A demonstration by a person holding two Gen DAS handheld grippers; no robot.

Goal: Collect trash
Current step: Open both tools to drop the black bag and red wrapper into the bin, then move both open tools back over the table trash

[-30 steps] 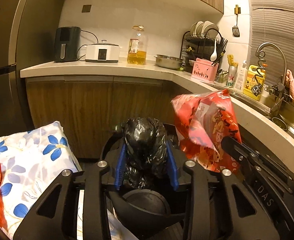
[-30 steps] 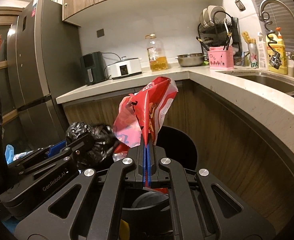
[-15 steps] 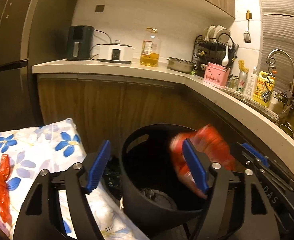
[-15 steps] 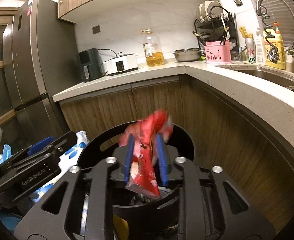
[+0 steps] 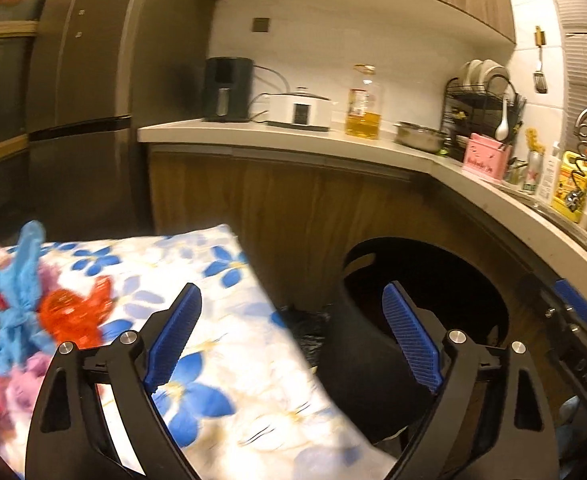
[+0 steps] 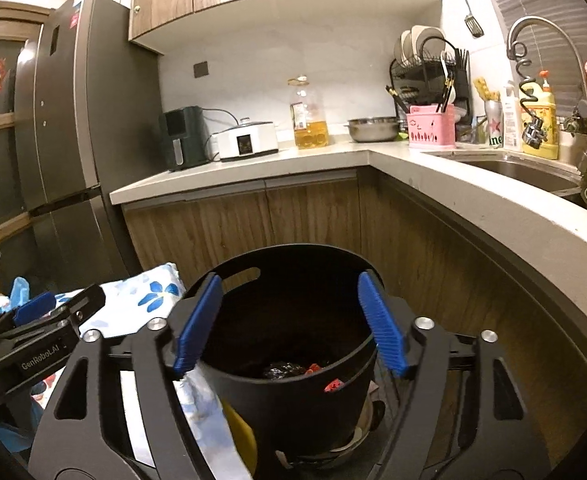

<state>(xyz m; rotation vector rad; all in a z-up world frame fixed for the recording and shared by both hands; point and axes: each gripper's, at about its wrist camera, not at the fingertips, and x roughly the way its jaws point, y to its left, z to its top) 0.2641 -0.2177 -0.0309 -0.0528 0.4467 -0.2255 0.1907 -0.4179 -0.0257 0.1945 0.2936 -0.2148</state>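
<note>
one black bin (image 6: 293,384), two red scraps (image 6: 333,385) inside

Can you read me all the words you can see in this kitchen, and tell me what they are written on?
"GenRobot.AI": white letters on the black body of the left gripper.
"ine": partial letters beside a red star on the silver drink can.
"DAS": faint letters on the black body of the right gripper.
Oil bottle label, yellow detergent bottle, pink utensil caddy: print too blurred to read.

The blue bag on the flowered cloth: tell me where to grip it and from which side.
Grip the knotted middle of the blue bag, coming from above. It lies crumpled on the flowered cloth, its narrow waist the easiest part to pinch; red trash crowds its right side.
</note>
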